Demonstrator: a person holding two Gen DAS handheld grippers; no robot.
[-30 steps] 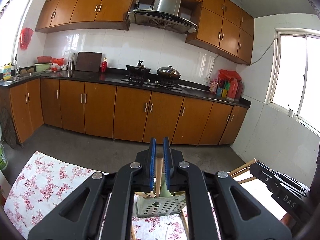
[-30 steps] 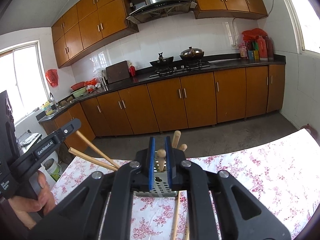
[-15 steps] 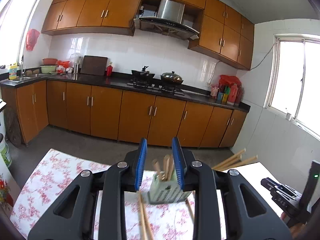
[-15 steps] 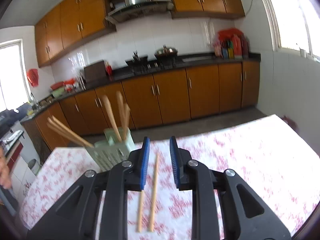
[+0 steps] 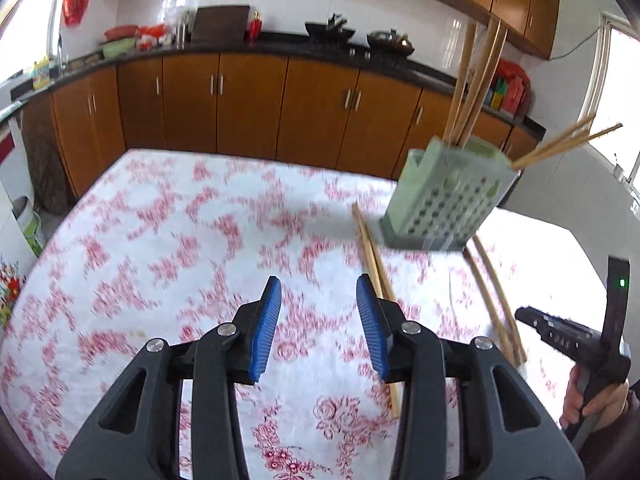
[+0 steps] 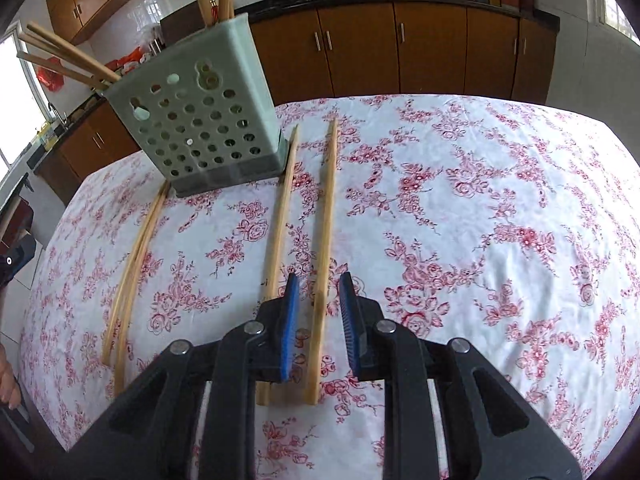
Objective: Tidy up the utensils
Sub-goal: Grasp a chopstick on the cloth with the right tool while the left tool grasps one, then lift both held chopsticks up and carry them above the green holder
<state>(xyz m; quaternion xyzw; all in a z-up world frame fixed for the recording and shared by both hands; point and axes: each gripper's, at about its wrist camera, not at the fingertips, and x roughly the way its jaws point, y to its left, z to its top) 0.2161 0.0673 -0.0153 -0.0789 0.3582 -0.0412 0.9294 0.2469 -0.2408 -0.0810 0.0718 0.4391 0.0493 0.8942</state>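
Note:
A pale green perforated utensil holder (image 6: 192, 120) stands on the floral tablecloth with several wooden chopsticks standing in it; it also shows in the left wrist view (image 5: 444, 196). Loose chopsticks lie on the cloth: a pair (image 6: 324, 240) running toward my right gripper and a pair (image 6: 132, 264) further left. My right gripper (image 6: 318, 308) is open and low, its fingers either side of one chopstick of the near pair. My left gripper (image 5: 318, 312) is open and empty above the cloth, with a chopstick pair (image 5: 374, 264) just to its right.
The table (image 6: 500, 208) is covered with a white cloth with red flowers. Brown kitchen cabinets (image 5: 240, 108) and a dark counter with pots run behind it. The other gripper's handle and hand (image 5: 588, 356) show at the right edge.
Both grippers let go of the chopsticks in the holder, opened, and dropped down toward the table. The right one now straddles a loose chopstick.

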